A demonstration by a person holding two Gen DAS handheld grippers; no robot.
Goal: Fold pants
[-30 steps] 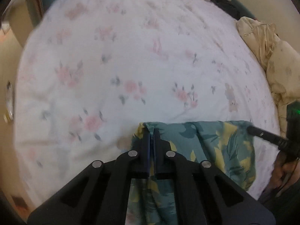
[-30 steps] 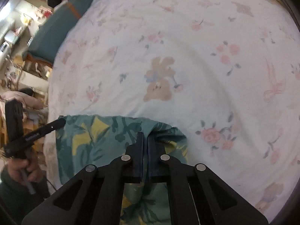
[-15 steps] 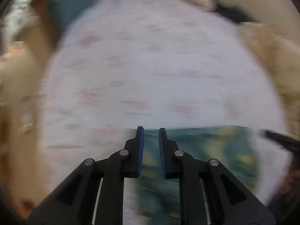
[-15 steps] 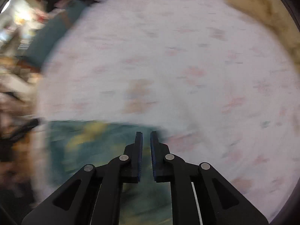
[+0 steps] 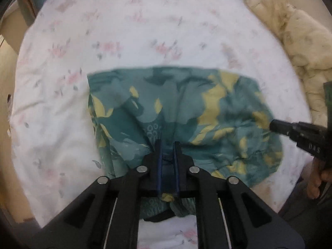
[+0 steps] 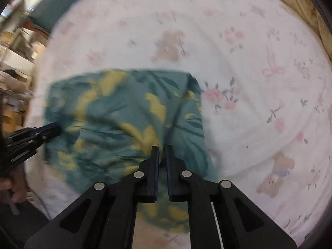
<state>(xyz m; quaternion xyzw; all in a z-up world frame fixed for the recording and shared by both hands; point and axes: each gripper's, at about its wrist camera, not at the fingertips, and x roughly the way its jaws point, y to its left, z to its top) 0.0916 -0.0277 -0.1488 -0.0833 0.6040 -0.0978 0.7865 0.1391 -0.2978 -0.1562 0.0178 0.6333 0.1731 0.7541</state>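
Observation:
The pants [image 5: 178, 112] are teal with yellow leaf print and lie folded in a rough rectangle on the white floral bedsheet [image 5: 124, 31]. They also show in the right wrist view [image 6: 124, 120]. My left gripper [image 5: 167, 145] sits over the near edge of the pants, its jaws a narrow gap apart with cloth under and between them. My right gripper [image 6: 161, 149] is over the near right part of the pants, jaws slightly apart. Each gripper shows in the other's view: the right one [image 5: 290, 128] at the pants' right edge, the left one [image 6: 41, 132] at their left edge.
A cream crumpled blanket [image 5: 294, 41] lies along the right side of the bed. A teal chair or cushion [image 6: 62, 6] and cluttered shelves [image 6: 12, 41] stand beyond the bed's left edge. The bed's near edge is just below the pants.
Both grippers opened and let go of the pants' top edge, then drew back toward the near edge. The pants now lie flat and folded on the sheet.

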